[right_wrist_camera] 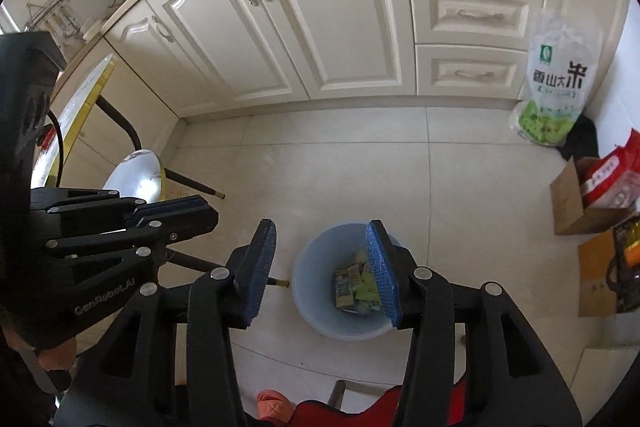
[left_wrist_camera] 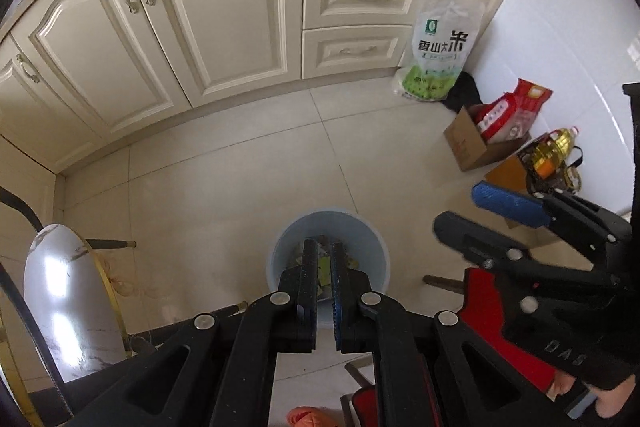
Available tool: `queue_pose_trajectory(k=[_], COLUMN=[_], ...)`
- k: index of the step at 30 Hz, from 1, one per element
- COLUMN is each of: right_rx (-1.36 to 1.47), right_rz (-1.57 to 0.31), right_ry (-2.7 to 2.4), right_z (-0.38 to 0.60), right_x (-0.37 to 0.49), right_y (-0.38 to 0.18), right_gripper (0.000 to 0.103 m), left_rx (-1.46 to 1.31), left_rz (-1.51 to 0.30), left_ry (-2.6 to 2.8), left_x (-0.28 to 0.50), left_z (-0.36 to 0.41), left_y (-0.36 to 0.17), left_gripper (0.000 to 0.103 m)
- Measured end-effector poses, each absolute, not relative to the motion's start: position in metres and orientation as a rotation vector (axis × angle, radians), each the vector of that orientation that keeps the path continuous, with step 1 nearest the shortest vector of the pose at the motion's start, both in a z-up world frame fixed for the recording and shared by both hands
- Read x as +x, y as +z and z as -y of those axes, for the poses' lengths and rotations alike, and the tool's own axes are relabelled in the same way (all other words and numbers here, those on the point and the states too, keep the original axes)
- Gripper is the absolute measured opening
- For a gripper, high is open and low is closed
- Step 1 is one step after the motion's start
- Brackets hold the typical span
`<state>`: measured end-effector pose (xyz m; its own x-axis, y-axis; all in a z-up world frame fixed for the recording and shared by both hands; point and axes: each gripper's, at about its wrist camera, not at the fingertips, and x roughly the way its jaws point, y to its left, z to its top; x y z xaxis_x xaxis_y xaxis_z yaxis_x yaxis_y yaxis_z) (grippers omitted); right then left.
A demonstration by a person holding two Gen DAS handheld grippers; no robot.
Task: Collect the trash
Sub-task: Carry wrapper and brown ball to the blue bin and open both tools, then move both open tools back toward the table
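Observation:
A light blue trash bin (left_wrist_camera: 370,247) (right_wrist_camera: 312,279) stands on the tiled floor and holds yellow-green cartons and wrappers (right_wrist_camera: 354,287). My left gripper (left_wrist_camera: 324,259) hangs above the bin and points down into it, its jaws shut with only a thin slit between them. Through that slit I see a yellow-green scrap, and I cannot tell whether it is pinched or lies in the bin. From the right wrist view the left gripper (right_wrist_camera: 200,207) looks shut with nothing sticking out. My right gripper (right_wrist_camera: 320,231) (left_wrist_camera: 460,209) stands open above the bin, nothing between its blue pads.
Cream cabinets and drawers line the far side. A rice bag (left_wrist_camera: 436,55) (right_wrist_camera: 556,79) leans at the right corner, beside a cardboard box (left_wrist_camera: 466,147) (right_wrist_camera: 568,203) with red bags and an oil bottle (left_wrist_camera: 554,149). A marble-topped stool (left_wrist_camera: 60,287) (right_wrist_camera: 136,175) stands to the left.

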<state>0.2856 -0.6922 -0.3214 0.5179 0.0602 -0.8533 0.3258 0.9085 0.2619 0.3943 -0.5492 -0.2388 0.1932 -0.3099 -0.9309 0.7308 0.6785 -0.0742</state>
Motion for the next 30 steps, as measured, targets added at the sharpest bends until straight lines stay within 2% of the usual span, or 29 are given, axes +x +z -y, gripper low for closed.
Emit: queue_pose_trajectory(k=[3,8,10,12,14,16,17,19,22,25,30], right_rx=[0.417,0.376,0.355,0.332,0.298,0.264,0.246,0.212,0.156,0.118,0.027], right_rz=[-1.006,-0.962,-0.927,-0.9,-0.861,-0.835,-0.817,-0.788,-0.753,-0.736,-0.751], right_ry=[-0.158,-0.136,-0.126,-0.111,-0.088,-0.063,-0.045,-0.015,0.042,0.112,0.229], right_z=[0.689,0.665,0.65,0.633,0.61,0.585,0.57,0.538,0.489,0.44,0.361], right_x=[0.285,0.287,0.288,0.289,0.29,0.294,0.297,0.304,0.321,0.347,0.41], right_y=[-0.312,-0.279,-0.257,-0.238,-0.213,-0.192,-0.18,-0.159,-0.133,-0.116,-0.112], right_gripper=[0.045,0.046,0.047,0.052,0.059,0.06,0.061,0.069,0.074,0.079,0.08], left_rx=[0.414,0.383,0.354,0.324,0.303,0.273,0.258,0.246,0.232,0.207,0.106], left_rz=[-1.148,-1.092,-1.057,-0.995,-0.946,-0.906,-0.887,-0.858,-0.806,-0.793,-0.841], left_ry=[-0.748,-0.741,-0.734,-0.716,-0.7,-0.676,-0.656,-0.612,-0.543,-0.465,-0.367], left_x=[0.39,0.372,0.366,0.357,0.351,0.346,0.344,0.337,0.331,0.327,0.33], left_z=[0.535,0.497,0.478,0.452,0.428,0.398,0.38,0.352,0.296,0.237,0.148], left_y=[-0.229,-0.194,-0.175,-0.153,-0.134,-0.115,-0.105,-0.092,-0.071,-0.055,-0.041], left_gripper=[0.004,0.013,0.041,0.059,0.068,0.073,0.075,0.078,0.082,0.082,0.083])
